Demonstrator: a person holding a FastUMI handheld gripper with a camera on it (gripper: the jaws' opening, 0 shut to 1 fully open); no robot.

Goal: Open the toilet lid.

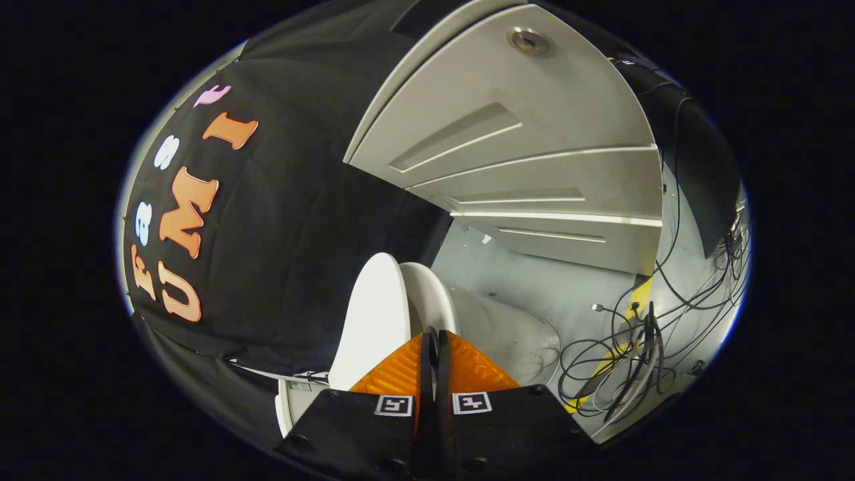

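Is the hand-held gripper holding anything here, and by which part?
Nothing appears held: the hand-held gripper has its fingers closed together, just short of the raised toilet lid.

Claw (434,334): two-finger handheld unit, seen from its own cam looking fwd along the fingers. Fingers (401,367) pressed together, ribbed faces sloping up to a shared tip, only a thin dark seam btwn them; nothing visibly caught in the seam. Each finger sits on a dark base block w/ a small square black-and-white marker, one either side of the seam. View looks rolled hard to one side. Holder's hand and wrist out of sight behind cam.
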